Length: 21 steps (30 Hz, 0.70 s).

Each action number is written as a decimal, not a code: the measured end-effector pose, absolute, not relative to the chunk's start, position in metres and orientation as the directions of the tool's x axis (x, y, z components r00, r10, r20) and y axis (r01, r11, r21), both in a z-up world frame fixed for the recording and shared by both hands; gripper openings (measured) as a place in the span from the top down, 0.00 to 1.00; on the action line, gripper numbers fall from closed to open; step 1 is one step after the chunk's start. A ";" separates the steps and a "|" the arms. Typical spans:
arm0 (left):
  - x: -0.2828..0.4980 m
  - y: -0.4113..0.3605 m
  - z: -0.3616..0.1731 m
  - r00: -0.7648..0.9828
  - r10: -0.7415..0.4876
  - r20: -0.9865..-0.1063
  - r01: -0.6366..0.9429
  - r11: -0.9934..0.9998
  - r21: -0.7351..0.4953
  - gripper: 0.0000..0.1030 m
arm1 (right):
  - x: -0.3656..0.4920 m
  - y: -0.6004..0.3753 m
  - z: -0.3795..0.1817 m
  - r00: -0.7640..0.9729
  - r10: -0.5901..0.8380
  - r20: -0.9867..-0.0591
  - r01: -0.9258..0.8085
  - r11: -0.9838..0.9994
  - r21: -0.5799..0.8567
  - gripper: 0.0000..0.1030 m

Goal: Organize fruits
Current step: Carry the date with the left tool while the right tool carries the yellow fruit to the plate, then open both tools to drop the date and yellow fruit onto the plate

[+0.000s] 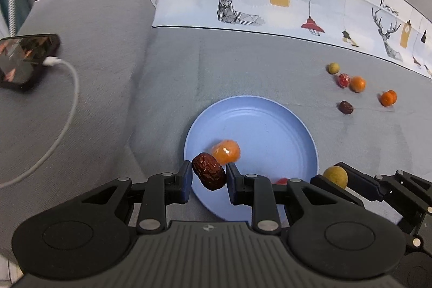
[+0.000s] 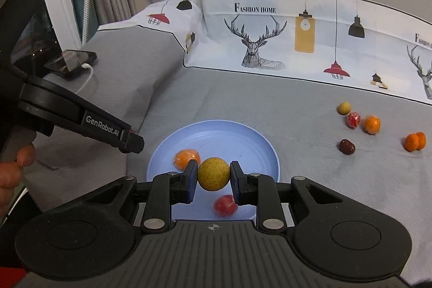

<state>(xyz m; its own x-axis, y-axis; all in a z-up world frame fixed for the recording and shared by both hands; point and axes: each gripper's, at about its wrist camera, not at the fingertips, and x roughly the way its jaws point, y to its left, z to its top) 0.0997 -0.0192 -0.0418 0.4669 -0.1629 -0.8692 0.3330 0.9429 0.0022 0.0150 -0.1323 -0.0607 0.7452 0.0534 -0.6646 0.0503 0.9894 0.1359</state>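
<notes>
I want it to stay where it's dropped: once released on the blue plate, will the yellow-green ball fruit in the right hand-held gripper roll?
Probably. The yellow-green fruit looks almost perfectly round, so it would likely roll. The blue plate has a raised rim that should contain it. Its matte, speckled skin seems grippy and firm between the pads.

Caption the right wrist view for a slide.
Right gripper holds a yellow fruit over the blue plate.

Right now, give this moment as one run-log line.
left tool: shut on date | right tool: shut on yellow fruit | plate: orange, red fruit
</notes>
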 end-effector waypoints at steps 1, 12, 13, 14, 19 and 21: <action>0.104 -0.021 -0.045 0.465 -0.161 -0.871 0.334 0.943 0.004 0.72 | 0.019 -0.133 -0.063 0.743 0.055 -0.667 0.048 0.990 0.136 0.74; 0.138 -0.033 -0.076 0.439 -0.134 -0.889 0.339 0.941 0.025 0.72 | 0.058 -0.140 -0.086 0.717 0.059 -0.695 0.033 0.992 0.118 0.74; 0.140 -0.033 -0.078 0.437 -0.132 -0.890 0.338 0.941 0.027 0.71 | 0.060 -0.141 -0.087 0.715 0.059 -0.697 0.033 0.993 0.117 0.74; 0.142 -0.034 -0.080 0.437 -0.131 -0.890 0.338 0.941 0.028 0.71 | 0.062 -0.141 -0.089 0.713 0.059 -0.699 0.032 0.993 0.117 0.74; 0.147 -0.033 -0.083 0.427 -0.168 -0.888 0.356 0.934 -0.006 0.04 | 0.070 -0.142 -0.095 0.699 0.071 -0.712 0.022 0.992 0.121 0.72; 0.143 -0.030 -0.077 0.477 -0.163 -0.864 0.330 0.944 0.004 0.00 | 0.072 -0.141 -0.094 0.695 0.089 -0.714 0.002 0.992 0.126 0.55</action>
